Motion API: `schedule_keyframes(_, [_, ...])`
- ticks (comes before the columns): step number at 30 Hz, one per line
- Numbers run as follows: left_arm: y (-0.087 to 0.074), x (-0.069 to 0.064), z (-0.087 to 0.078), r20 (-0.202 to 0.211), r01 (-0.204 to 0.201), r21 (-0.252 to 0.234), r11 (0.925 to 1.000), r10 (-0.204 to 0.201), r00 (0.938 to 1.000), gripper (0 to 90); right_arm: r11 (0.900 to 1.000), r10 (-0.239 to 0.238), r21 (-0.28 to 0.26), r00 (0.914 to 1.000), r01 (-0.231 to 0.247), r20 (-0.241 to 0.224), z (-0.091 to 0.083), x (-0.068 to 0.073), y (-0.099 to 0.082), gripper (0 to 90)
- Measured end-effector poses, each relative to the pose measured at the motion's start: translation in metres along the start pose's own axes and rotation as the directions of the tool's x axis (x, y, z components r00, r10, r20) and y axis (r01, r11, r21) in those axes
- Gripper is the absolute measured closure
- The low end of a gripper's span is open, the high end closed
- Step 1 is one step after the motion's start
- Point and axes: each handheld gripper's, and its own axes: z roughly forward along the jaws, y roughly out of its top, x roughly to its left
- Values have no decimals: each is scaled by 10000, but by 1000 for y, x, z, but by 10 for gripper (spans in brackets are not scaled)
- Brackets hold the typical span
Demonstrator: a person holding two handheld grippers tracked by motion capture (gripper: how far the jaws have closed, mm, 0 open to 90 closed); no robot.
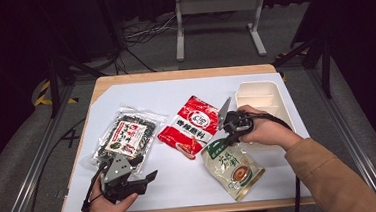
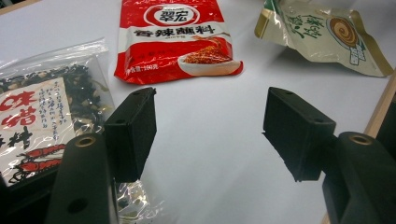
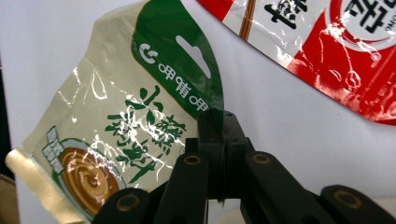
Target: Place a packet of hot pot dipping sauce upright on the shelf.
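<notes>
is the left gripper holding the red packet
No, the left gripper stands open over bare white table, with the red packet lying beyond it, untouched.

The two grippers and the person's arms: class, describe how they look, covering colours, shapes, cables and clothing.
Both the left gripper and the right gripper are black, with blocky rectangular pads on arms showing brass-coloured rivets. Each carries a grey three-cornered plate on top and trails a black cable. The person wears tan sleeves.
</notes>
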Motion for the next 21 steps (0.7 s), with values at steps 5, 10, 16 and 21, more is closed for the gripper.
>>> schedule_keyframes(5, [2,1,2,30,33,-7,10000,-33,10000,350,9997,97,-213,9998,-93,193,-16,7,-5,894])
schedule_keyframes(10, [3,3,4,116,87,-38,10000,-86,9999,351,9992,156,-383,9992,-142,360,-33,17,-10,894])
schedule_keyframes(16, [6,4,8,177,88,-83,9999,-87,9998,351,9987,92,-498,9985,-65,548,-52,31,-17,894])
schedule_keyframes(21, [8,5,11,259,53,-113,9999,-50,9997,351,9974,32,-722,9980,14,638,-65,43,-23,895])
